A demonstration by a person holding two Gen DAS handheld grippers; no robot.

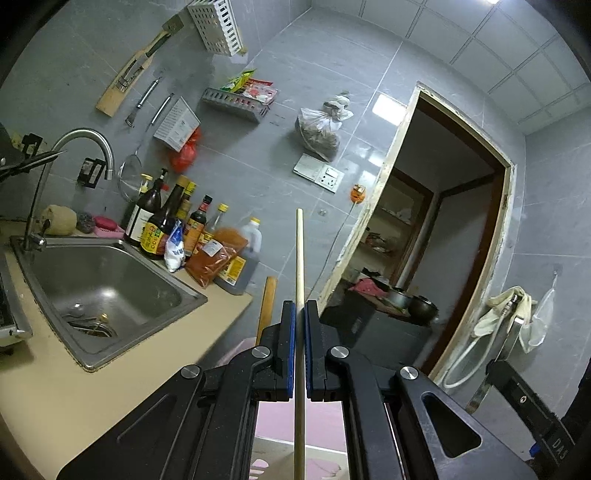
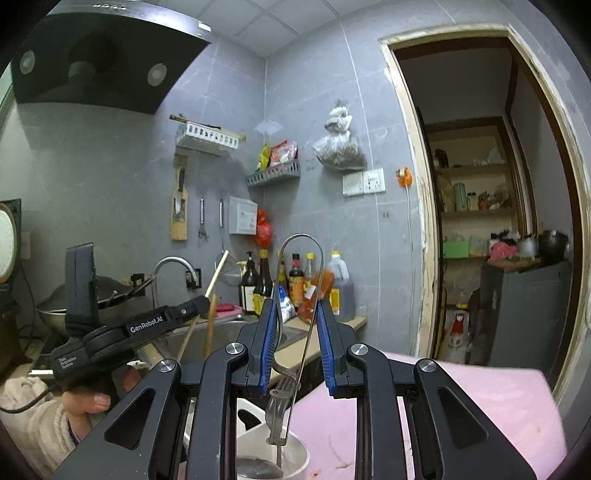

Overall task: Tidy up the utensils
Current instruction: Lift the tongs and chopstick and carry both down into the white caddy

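My left gripper (image 1: pixel 299 308) is shut on a pale wooden chopstick (image 1: pixel 299 258) that runs straight up between its blue pads, past the counter edge. It also shows in the right wrist view (image 2: pixel 207 306), held at the left with the chopstick (image 2: pixel 218 273) tilted up. My right gripper (image 2: pixel 295 314) is closed on metal tongs (image 2: pixel 301 266), whose looped end stands up between the pads. The tongs' toothed tips (image 2: pixel 280 402) hang down over a white holder cup (image 2: pixel 291 454) on the pink surface (image 2: pixel 461 406).
A steel sink (image 1: pixel 103 291) with a faucet (image 1: pixel 85 147) sits at the left in a beige counter (image 1: pixel 74 398). Sauce bottles (image 1: pixel 173 221) and an oil jug (image 1: pixel 243 258) crowd the wall. Wall racks (image 1: pixel 218 26) hang above. A doorway (image 1: pixel 443 221) opens at the right.
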